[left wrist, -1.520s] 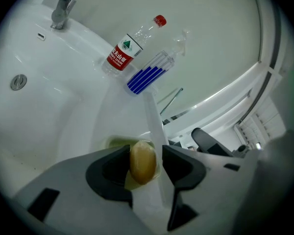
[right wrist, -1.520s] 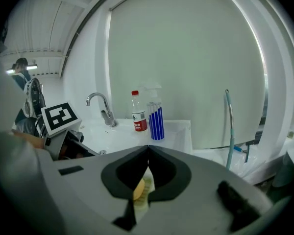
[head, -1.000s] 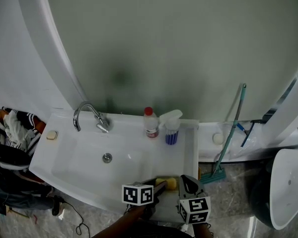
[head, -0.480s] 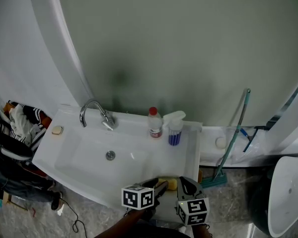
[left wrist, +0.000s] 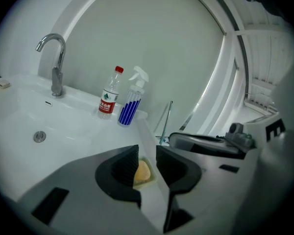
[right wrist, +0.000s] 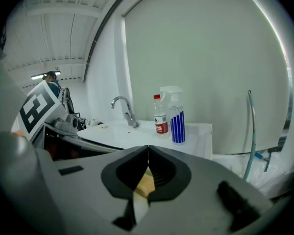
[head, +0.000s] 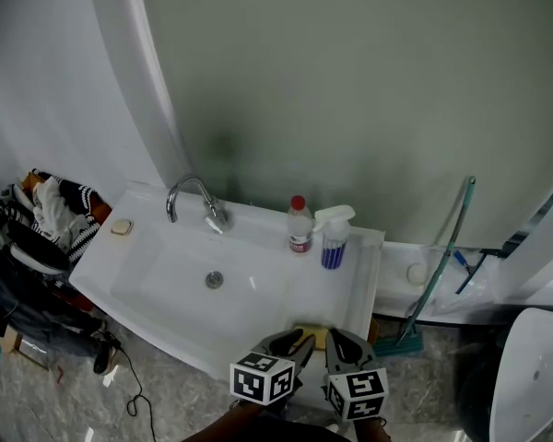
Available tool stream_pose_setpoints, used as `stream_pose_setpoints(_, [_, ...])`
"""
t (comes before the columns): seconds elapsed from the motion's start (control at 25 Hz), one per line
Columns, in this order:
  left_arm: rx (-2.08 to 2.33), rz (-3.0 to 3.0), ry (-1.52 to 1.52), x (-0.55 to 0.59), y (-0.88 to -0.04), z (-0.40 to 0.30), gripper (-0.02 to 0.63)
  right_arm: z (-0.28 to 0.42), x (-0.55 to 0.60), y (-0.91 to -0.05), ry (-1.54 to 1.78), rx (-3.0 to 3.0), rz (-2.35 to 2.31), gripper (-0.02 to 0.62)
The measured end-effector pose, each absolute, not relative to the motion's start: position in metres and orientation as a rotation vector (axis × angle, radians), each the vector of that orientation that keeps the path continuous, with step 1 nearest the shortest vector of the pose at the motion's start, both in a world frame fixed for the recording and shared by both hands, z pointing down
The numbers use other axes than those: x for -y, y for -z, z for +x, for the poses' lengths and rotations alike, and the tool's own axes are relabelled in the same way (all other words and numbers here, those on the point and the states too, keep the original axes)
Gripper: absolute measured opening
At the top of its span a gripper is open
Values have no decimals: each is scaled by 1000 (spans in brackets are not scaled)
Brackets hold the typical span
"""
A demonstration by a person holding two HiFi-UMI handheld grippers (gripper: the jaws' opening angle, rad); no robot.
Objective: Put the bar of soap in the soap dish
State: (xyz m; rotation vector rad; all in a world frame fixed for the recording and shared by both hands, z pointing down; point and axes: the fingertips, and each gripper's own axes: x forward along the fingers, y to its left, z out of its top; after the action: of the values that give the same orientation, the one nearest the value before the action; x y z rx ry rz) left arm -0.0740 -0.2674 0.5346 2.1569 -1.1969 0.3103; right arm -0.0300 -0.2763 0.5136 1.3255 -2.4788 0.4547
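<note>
Yellow rounded soap bar (left wrist: 141, 172) in pale rectangular dish (left wrist: 153, 178), glossy white sink (head: 166, 274) rim | left gripper (left wrist: 147, 151) ribbed jaws just narrowed, half apart, gripping nothing | right gripper (right wrist: 148, 148) jaws tip-to-tip

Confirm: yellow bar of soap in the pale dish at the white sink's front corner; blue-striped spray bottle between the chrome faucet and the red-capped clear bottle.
The order is wrong: the head view shows the red-capped clear bottle between the chrome faucet and the blue-striped spray bottle. The yellow bar of soap is in the pale dish at the white sink's front corner.
</note>
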Motion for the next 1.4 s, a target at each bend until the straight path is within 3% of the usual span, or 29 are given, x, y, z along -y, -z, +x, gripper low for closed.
stream_pose_setpoints(0.28, [1316,2201,-301,257,-515,-77,61,-39,262,-503,-440,2536,1253,11])
stream_pose_setpoints(1.4, [1512,2278,-266,199,-470,-50,9,-32,201,-471,-374,2679,1063,11])
